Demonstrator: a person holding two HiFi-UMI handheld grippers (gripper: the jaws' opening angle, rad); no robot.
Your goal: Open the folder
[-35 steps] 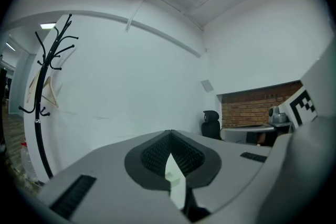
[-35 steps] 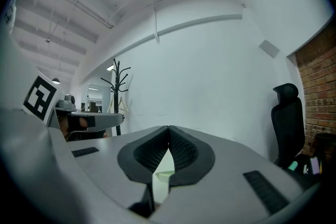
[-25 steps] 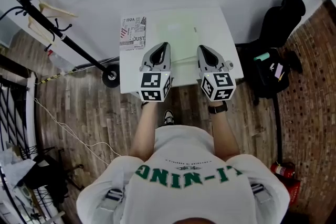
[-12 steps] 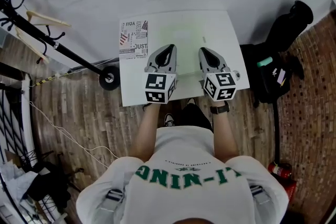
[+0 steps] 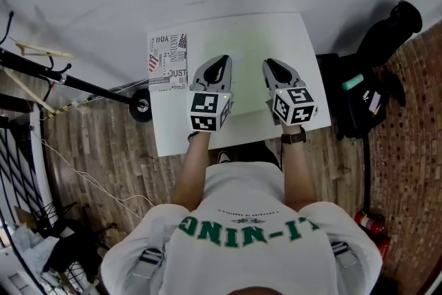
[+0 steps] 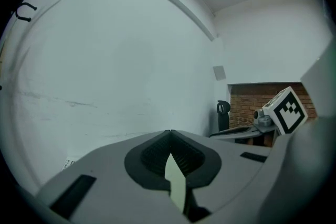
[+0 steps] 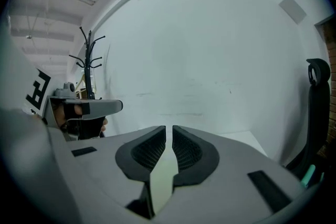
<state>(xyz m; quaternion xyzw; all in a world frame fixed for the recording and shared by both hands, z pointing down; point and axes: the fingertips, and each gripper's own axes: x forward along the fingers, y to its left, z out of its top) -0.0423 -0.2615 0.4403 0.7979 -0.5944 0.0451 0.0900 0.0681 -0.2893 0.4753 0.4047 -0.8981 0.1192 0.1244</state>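
Note:
A pale green folder (image 5: 245, 55) lies flat and closed on the white table (image 5: 304, 38). Both grippers hover over its near part, side by side, pointing toward the wall. My left gripper (image 5: 222, 59) is shut, its tips touching (image 6: 170, 132), with only the folder's green (image 6: 176, 181) showing below the pads. My right gripper (image 5: 268, 63) has a narrow slit between its tips (image 7: 169, 127) and its jaws are opening. Nothing sits between them; the folder (image 7: 161, 181) shows underneath.
A printed magazine (image 5: 168, 62) lies on the table's left end. A black coat rack (image 5: 62, 76) leans at the left, with a wheel (image 5: 141, 107) by the table. A black chair with bags (image 5: 373, 79) stands at the right; a white wall is behind.
Both grippers have moved forward from the table's near edge to over the folder and have come lower. They stay side by side.

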